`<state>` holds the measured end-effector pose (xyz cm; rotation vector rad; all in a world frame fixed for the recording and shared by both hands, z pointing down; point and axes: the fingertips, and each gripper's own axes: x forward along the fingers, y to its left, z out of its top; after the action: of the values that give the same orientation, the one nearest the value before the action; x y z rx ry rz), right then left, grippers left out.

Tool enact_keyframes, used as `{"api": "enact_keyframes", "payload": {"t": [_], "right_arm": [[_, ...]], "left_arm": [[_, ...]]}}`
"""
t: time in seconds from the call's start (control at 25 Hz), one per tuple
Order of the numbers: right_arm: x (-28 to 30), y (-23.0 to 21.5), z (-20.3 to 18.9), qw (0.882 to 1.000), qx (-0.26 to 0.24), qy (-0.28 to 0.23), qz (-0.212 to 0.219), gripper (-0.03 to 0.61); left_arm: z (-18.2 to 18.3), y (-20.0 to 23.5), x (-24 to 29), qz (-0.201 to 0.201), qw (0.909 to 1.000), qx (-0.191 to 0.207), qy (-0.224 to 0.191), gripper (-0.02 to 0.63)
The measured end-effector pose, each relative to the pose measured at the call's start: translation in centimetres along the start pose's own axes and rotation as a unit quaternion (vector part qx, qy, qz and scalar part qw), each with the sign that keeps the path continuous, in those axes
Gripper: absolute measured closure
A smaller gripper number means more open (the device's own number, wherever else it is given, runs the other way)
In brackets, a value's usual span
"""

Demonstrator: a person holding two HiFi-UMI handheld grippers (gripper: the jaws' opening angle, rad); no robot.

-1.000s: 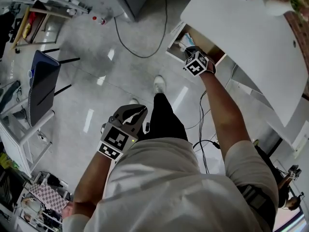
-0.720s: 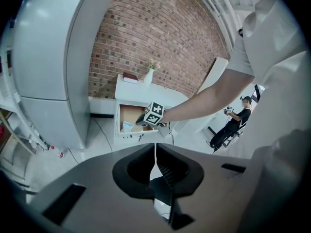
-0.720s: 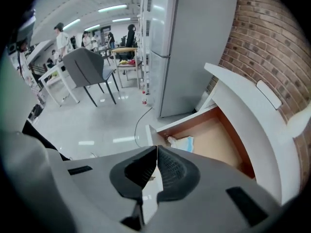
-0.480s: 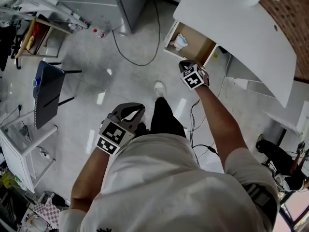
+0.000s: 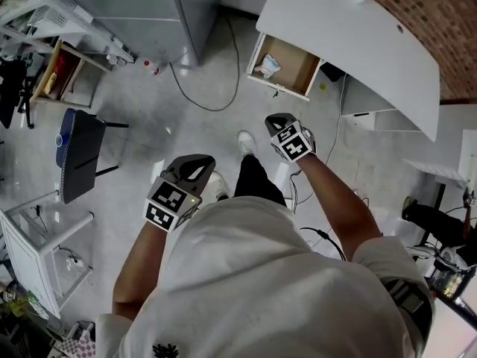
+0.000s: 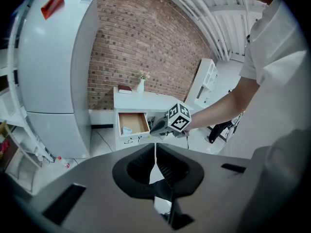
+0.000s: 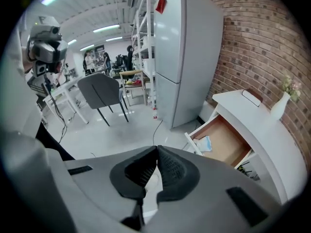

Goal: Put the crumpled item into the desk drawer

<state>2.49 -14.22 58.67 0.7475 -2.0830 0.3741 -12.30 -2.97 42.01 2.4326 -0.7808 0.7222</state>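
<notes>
The crumpled item (image 5: 267, 66) lies in the open drawer (image 5: 297, 64), toward its left side, under the white surface (image 5: 350, 36). Both grippers hang well back from it, jaws together on nothing (drawer straight ahead); the right gripper (image 5: 276, 120) is nearer than the left gripper (image 5: 195, 164). The red label (image 7: 162, 5) on the fridge (image 7: 187, 62) is too small to read

White desk (image 5: 358, 36) — tan drawer (image 5: 292, 63)
</notes>
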Motion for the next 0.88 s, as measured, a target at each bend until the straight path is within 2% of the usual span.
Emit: {"api": "enact_keyframes", "payload": {"t": [0.88], "right_arm": [[-13.8, 16.5, 1.3, 0.997, 0.007, -0.069, 0.022, 0.549]], "left_arm": [[-5.1, -6.1, -7.7, 0.005, 0.9993, 0.008, -0.036, 0.584]]}}
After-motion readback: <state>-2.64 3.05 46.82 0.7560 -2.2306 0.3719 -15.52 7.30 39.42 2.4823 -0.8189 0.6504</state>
